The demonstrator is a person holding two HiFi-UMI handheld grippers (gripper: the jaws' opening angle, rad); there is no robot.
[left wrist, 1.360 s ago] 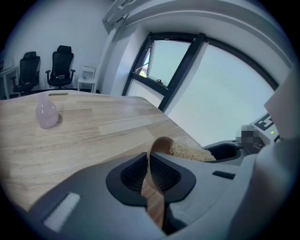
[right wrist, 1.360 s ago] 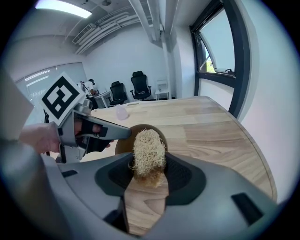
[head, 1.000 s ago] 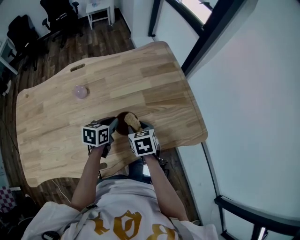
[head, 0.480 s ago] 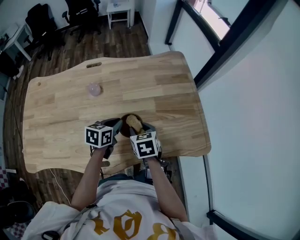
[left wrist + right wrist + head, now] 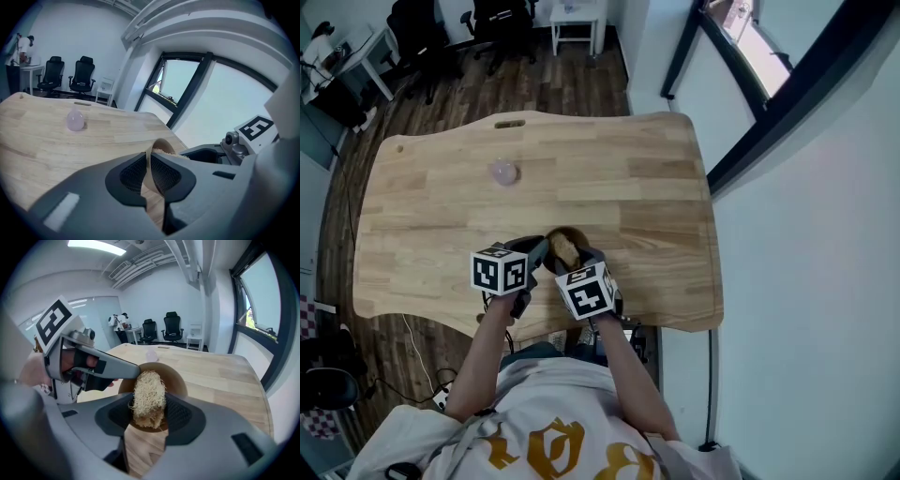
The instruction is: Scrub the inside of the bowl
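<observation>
A small brown wooden bowl (image 5: 569, 239) (image 5: 174, 377) sits on the wooden table (image 5: 628, 178) near its front edge. My left gripper (image 5: 539, 251) (image 5: 148, 174) is shut on the bowl's left rim (image 5: 158, 146), with the thin wall pinched between its pads. My right gripper (image 5: 569, 256) (image 5: 149, 411) is shut on a tan fibrous scrubber (image 5: 149, 397) (image 5: 563, 249), which reaches into the bowl's inside. The bowl's bottom is hidden behind the scrubber and the jaws.
A pale pink round object (image 5: 503, 172) (image 5: 75, 120) lies on the table (image 5: 42, 140) further back left. Black office chairs (image 5: 70, 77) and a white side table (image 5: 575, 21) stand beyond the far edge. A window wall runs along the right.
The head camera has shifted, so the table sits differently in view. Both grippers keep their hold at the bowl; the scrubber stays inside it.
</observation>
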